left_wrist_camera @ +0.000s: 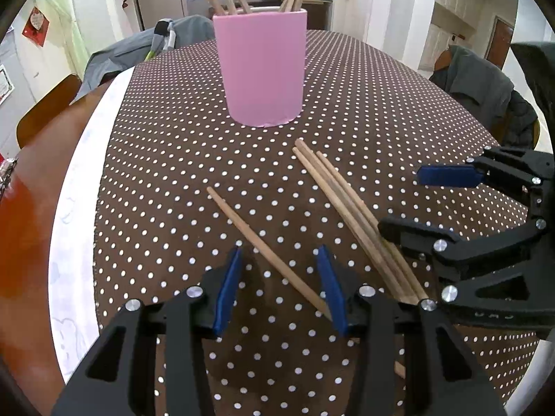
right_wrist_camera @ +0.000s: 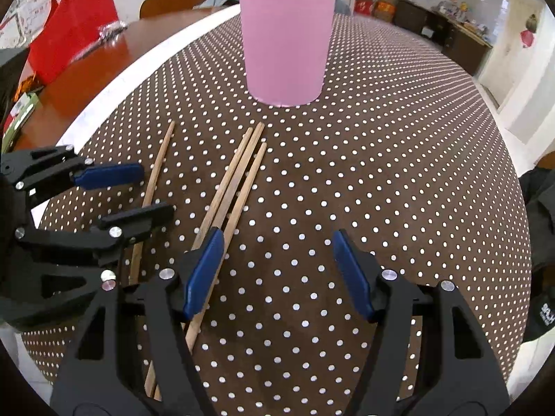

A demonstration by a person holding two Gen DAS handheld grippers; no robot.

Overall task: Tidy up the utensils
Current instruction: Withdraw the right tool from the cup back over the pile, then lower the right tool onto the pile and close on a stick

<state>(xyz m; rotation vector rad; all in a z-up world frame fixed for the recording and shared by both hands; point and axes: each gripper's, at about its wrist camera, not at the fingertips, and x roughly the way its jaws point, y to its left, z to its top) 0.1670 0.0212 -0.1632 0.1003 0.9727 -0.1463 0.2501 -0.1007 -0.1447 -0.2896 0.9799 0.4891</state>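
Table edge (left_wrist_camera: 79, 159): on your far left the white border of the spotted cloth (left_wrist_camera: 173, 159) runs beside bare red-brown wood.
Left gripper (left_wrist_camera: 279, 286): your jaws stand partly apart, low over the cloth, and a thing lies between them.
Single chopstick (left_wrist_camera: 256, 239): it lies flat between your left pads, slanting up and to the left; its near end sits at the right pad, but you cannot tell if the pad touches it, and no pad presses it.
Cup (left_wrist_camera: 262, 66): the pink one stands upright beyond the loose sticks, well apart from both grippers, with several chopsticks leaning out of it.
Three chopsticks (right_wrist_camera: 239, 176): they lie side by side on the cloth, right of the single one, far tips pointing toward the cup.
Right gripper (right_wrist_camera: 281, 270): your jaws are wide and grip nothing; the left pad sits over the bundle, the right pad over bare cloth.
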